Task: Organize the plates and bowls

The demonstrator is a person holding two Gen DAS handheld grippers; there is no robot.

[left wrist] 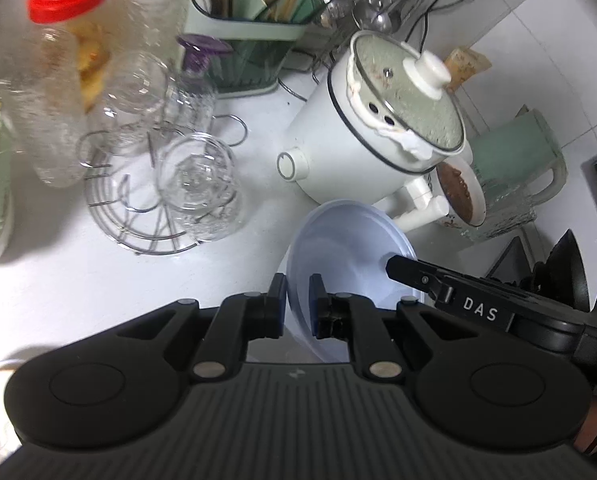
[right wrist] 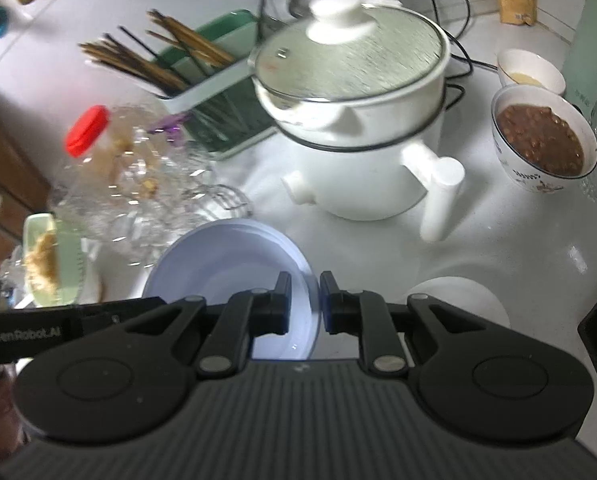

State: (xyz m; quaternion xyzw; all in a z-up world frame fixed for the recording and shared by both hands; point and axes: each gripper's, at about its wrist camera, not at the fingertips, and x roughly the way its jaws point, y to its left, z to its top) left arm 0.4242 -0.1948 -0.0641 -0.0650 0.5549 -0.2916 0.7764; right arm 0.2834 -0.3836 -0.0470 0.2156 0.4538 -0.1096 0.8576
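The white kitchen surface (right wrist: 518,240) is crowded, which leaves little free ground for sorting dishes. Largest on it is the white electric cooking pot with a glass lid (right wrist: 362,128), standing at the back with its handle pointing forward; it hems in the working space from behind. To its left a green and white chopstick holder (right wrist: 214,92) stands by the wall, and a round wire rack of clear glass cups (left wrist: 158,184) lies just beside a clear plastic jar with a red lid (left wrist: 64,80), so the left side is taken as well.

The pale blue shallow plastic bowl (right wrist: 226,264) is between those groups, in front of the pot, lifted and tilted rather than lying flat. It is held from two sides, probably because its thin rim flexes and a single pinch would let it swing. The left gripper (left wrist: 298,304) has its jaws clamped on the near rim, one finger inside and one outside. The right gripper (right wrist: 304,300) has its jaws on the opposite rim, drawn close around the edge.

To the right, a white patterned bowl of brown stew (right wrist: 542,140) stands near the pot handle, well apart from the blue bowl, and a small white bowl (right wrist: 528,70) is just behind it. Both seem left alone since they hold food.
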